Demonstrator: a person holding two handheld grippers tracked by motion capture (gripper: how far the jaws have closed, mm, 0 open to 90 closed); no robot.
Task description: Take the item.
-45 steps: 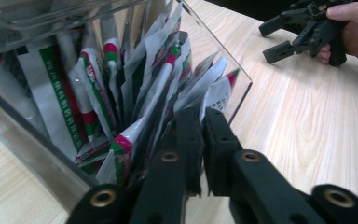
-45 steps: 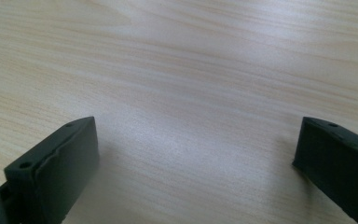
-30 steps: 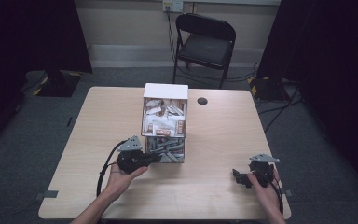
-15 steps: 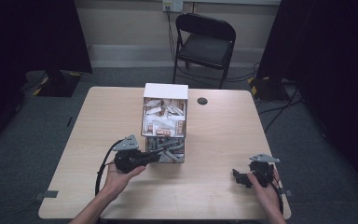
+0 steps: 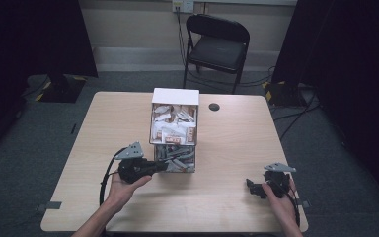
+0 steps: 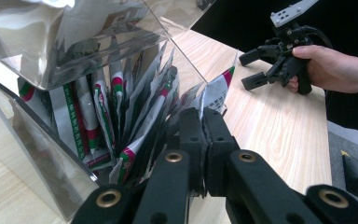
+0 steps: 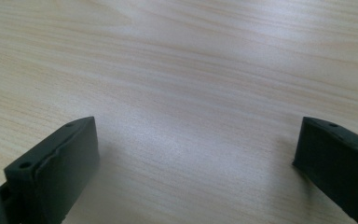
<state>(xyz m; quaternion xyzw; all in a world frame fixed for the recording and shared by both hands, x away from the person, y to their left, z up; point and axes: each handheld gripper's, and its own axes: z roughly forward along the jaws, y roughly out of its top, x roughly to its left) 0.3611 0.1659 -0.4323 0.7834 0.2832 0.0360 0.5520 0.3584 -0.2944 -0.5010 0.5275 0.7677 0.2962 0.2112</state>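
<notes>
On the worktop stands a clear acrylic box packed with thin sachets, light, floppy and slick, best pinched at a top edge; their print is unreadable. The left hand-held gripper is clenched on one sachet; the right hand-held gripper stands released, well apart.

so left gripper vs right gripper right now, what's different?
The left gripper has its jaws shut, seemingly pinching a sachet at the clear organizer; the right gripper has its jaws wide open with nothing between them. The left gripper reaches into the organizer's lower compartment; the right gripper sits apart over bare table, near the front right corner. Shared: both are black, hand-held, with a grey plate on top.
</notes>
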